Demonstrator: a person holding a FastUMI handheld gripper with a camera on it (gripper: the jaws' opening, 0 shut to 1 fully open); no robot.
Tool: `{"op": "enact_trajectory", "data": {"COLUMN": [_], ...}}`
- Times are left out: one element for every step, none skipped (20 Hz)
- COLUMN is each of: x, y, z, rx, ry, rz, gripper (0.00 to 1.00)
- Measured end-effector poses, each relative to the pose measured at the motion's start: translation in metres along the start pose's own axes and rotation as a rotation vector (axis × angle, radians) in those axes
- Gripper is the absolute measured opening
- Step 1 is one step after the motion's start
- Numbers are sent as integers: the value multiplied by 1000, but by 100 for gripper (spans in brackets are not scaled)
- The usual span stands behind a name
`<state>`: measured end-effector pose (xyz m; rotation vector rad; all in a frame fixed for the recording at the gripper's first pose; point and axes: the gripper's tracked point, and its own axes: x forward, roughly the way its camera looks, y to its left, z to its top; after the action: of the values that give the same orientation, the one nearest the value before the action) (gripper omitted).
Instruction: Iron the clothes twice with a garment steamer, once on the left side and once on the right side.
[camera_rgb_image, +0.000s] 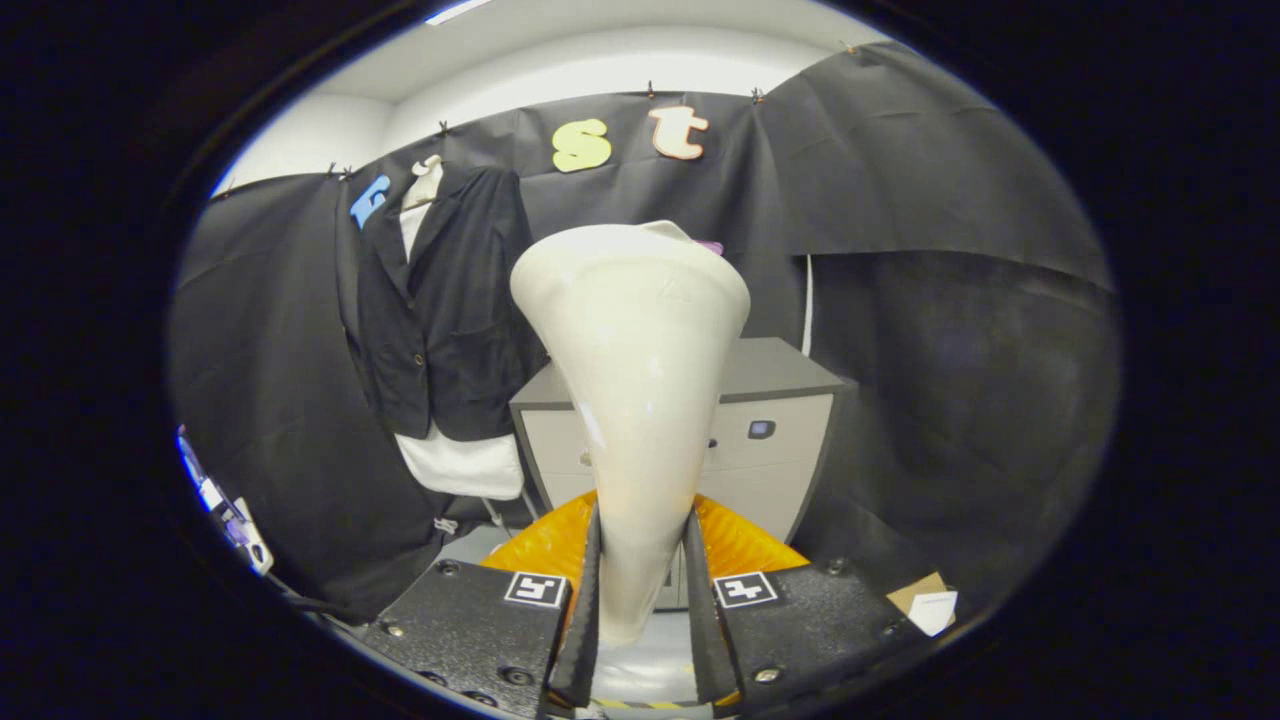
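No readable text anywhere. Only signs: black-and-white square marker tags (536, 588) atop each gripper (641, 600) finger block, lower centre, plus a faint embossed triangle mark upper right on the cream steamer head (630, 330) clamped btwn fingers

One garment steamer (632, 400) clamped between two fingers (583, 610), one black jacket (440, 300), one white shirt (460, 465), one grey cabinet (770, 420)

Cream garment steamer (632, 370) upright at frame centre, narrow handle clamped between both fingers of the claw (642, 590), wide head flaring upward, black blazer (450, 310) over white shirt (462, 465) hanging upper left, against the black cloth wall
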<state>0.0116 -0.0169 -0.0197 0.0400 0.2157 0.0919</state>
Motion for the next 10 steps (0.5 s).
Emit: {"op": "enact_trajectory", "data": {"x": [-4,-5,-6,-8,-10,-11,-12,-13,-14,-15], "y": [-5,-7,-12,-17,-21,-23,-25,-27,-29,-30], "z": [-3,-8,-11,-12,-12,-13,-14,-15,-15,-14], "rx": [-6,-7,-5,-7,-2,-2,-4,-7,-6,-12], "ry": [-4,1,5,4,3,3,6,6,3,1], "rz": [-6,-9,-15,-28,-35,-40,-41,-45,-48,-50], "gripper": [40,40,41,41,41,41,41,41,41,41]}}
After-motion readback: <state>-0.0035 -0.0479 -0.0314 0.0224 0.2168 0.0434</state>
